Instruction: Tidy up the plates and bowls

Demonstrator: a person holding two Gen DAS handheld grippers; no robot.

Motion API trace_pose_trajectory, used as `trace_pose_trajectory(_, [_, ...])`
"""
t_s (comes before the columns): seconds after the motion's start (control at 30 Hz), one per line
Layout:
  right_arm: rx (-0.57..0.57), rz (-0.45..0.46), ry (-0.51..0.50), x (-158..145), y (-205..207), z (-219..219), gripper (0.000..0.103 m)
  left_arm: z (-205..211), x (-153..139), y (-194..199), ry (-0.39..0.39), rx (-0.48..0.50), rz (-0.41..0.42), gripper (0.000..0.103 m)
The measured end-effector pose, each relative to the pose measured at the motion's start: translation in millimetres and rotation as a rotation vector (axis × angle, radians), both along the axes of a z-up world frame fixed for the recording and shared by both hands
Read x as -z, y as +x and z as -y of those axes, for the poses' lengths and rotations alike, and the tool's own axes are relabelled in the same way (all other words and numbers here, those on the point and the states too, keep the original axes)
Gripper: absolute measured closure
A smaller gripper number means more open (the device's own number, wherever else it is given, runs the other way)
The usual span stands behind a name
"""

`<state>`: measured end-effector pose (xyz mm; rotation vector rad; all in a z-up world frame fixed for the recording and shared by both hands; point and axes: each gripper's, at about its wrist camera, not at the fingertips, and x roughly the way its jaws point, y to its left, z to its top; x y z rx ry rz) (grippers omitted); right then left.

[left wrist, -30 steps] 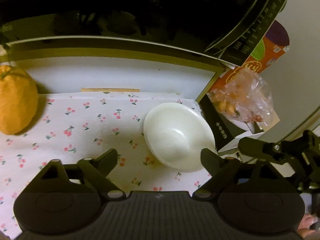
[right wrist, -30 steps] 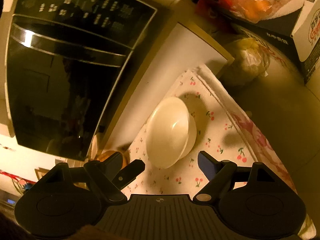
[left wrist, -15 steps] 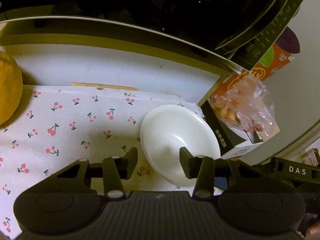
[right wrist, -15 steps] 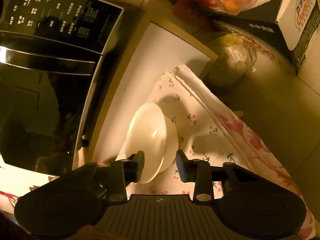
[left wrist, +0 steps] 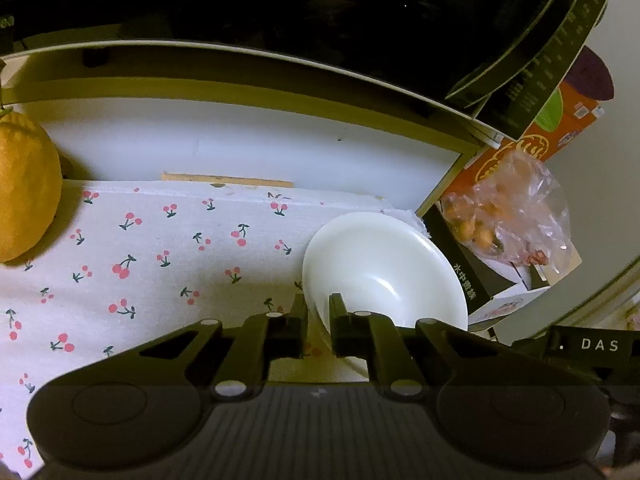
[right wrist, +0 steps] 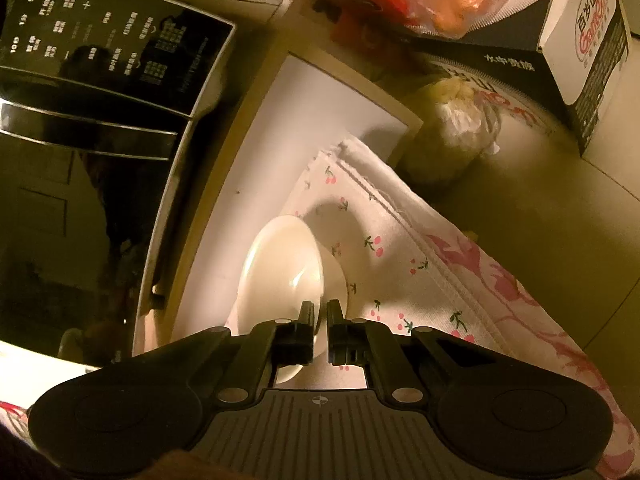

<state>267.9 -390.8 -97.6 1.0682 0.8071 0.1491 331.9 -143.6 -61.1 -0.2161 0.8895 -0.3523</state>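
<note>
White bowl point(left wrist: 384, 276) on the cherry-print cloth point(left wrist: 160, 256): left gripper point(left wrist: 319, 316) and right gripper point(right wrist: 320, 322) each pinch its rim, jaws clamped.

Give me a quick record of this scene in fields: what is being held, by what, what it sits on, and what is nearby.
held item: round white ceramic bowl
left hand-held gripper: shut on the bowl's near rim
right hand-held gripper: shut on the bowl's rim
surface: white cherry-print cloth; whether the bowl is lifted off it cannot be told
behind: glossy black microwave oven
nearby: large yellow-orange citrus fruit; clear plastic bag of small orange fruit lying on boxes
</note>
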Motion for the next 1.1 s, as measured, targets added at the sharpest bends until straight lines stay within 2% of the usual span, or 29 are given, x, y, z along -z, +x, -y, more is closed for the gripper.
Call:
trace_pose_trajectory(0.33, [-0.021,-0.001,-0.010,-27,-15,-8,0.097,-11,-22,-21,0.007,-0.015,0.003,0.093])
trace_pose_trajectory(0.6, [-0.047,0.015,-0.012,-55,-47,-19,0.097,-30,-45,-49,-0.008,-0.028,0.010,0.093])
trace_pose_trajectory(1.1, [-0.062,-0.019,-0.033,-66,-102,-32,0.096,-39,-61,-106,0.005,-0.015,0.014,0.093])
